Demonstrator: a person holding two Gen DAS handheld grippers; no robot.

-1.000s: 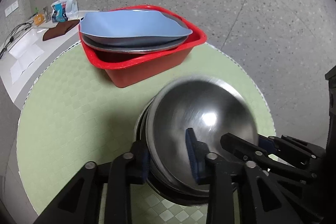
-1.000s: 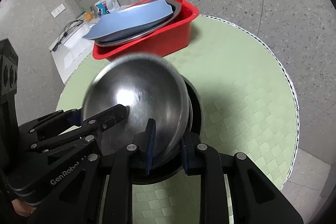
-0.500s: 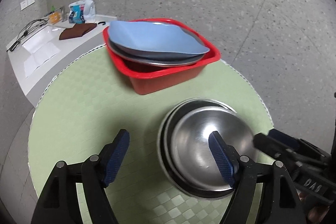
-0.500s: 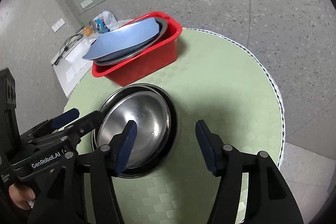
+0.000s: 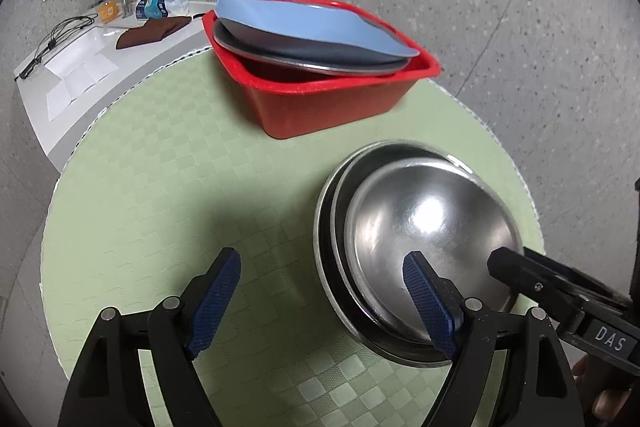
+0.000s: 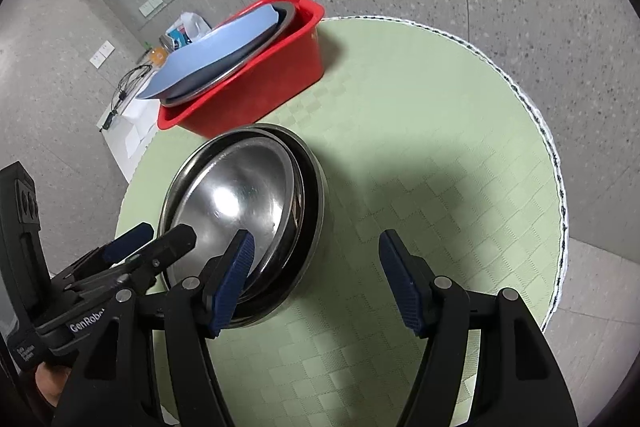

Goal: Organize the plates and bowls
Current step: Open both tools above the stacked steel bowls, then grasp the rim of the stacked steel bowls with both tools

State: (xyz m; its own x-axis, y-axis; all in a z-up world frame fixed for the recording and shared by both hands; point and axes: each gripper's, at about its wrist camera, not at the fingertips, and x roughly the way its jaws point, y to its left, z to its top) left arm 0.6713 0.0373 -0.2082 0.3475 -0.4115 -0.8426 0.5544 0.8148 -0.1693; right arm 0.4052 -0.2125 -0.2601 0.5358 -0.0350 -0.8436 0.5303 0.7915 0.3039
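Two claws are wide open and hold nothing. The left claw (image 5: 320,301) hangs over the round green table (image 5: 168,187), with one blue finger pad above the shiny steel bowl (image 5: 432,239). The right claw (image 6: 322,287) hangs there too, and one of its pads is over the rim of the same bowl (image 6: 236,199). That bowl sits inside bigger steel bowls (image 5: 340,195), stacked on the table. Behind them stands a red tub (image 5: 332,107) on the far side of the table. A blue plate (image 5: 308,25) lies tilted on top of a gray metal plate (image 5: 296,55) in the tub.
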